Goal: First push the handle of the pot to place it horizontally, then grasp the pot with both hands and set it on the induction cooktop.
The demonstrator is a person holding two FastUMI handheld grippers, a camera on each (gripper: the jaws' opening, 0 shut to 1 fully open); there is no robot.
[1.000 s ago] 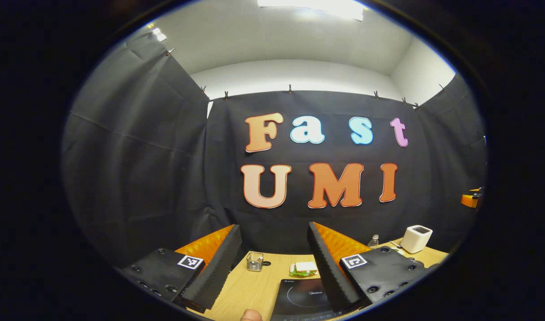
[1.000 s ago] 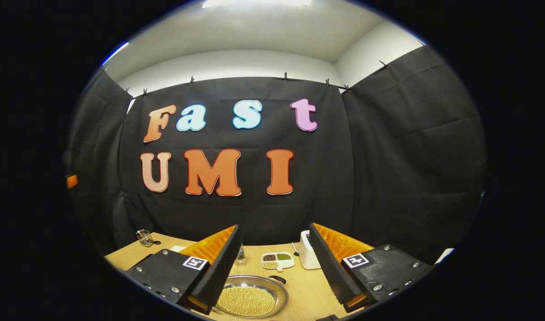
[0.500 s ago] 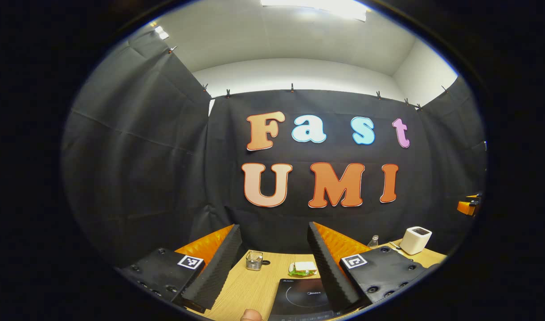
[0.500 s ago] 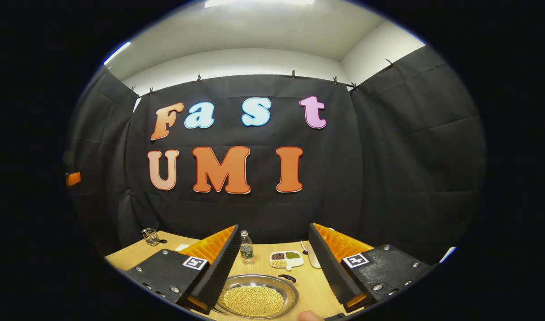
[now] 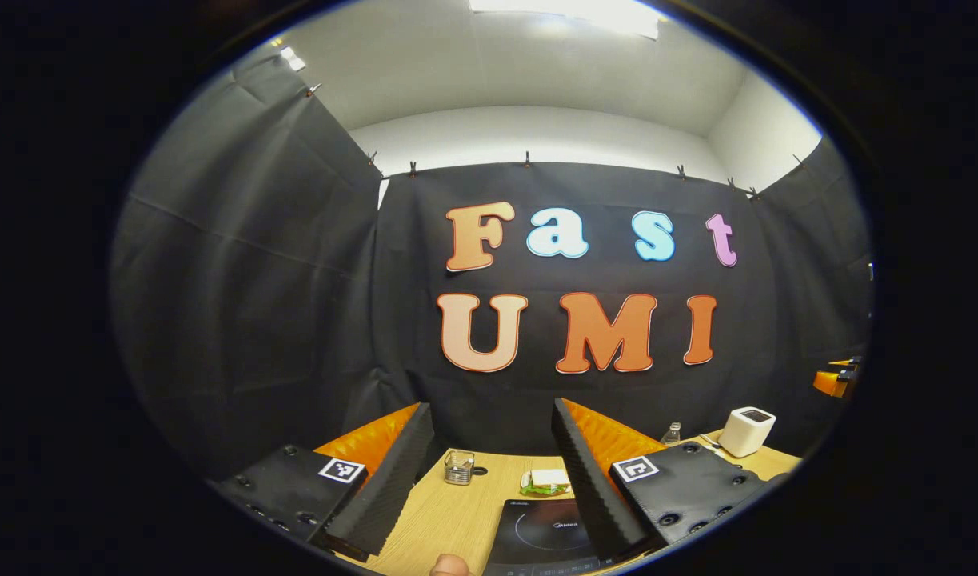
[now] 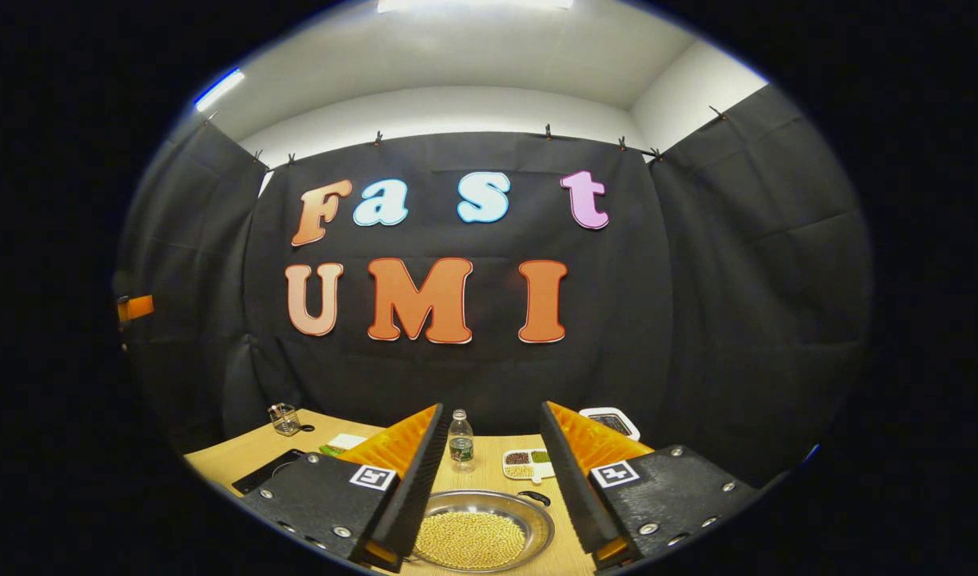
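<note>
In the right gripper view, the right gripper (image 6: pixel 489 480) hangs above the table (image 6: pixel 241 456) with its fingers set wide, holding nothing. The pot (image 6: pixel 482 530) sits at lower centre of the frame, between the two fingers but well below them, filled with pale beans. Its dark handle (image 6: pixel 535 498) projects from the rim toward the upper right — angled, not yet horizontal by this judgement.

Over the last second the view has swung: the pot has moved from left of centre to centre, and a bottle (image 6: pixel 460 438) and a sectioned dish (image 6: pixel 525 462) now stand just beyond it. The finger gap has also narrowed slightly. This suggests the right gripper is lining up on the pot for the handle push.

In the left gripper view, the left gripper (image 5: pixel 489 472) is likewise wide and empty, and has barely moved. The cooktop (image 5: pixel 544 532) lies at lower centre, partly behind the right-hand finger. A glass (image 5: pixel 458 467) stands beyond it.

The push has not begun; the pot is not on the cooktop.
</note>
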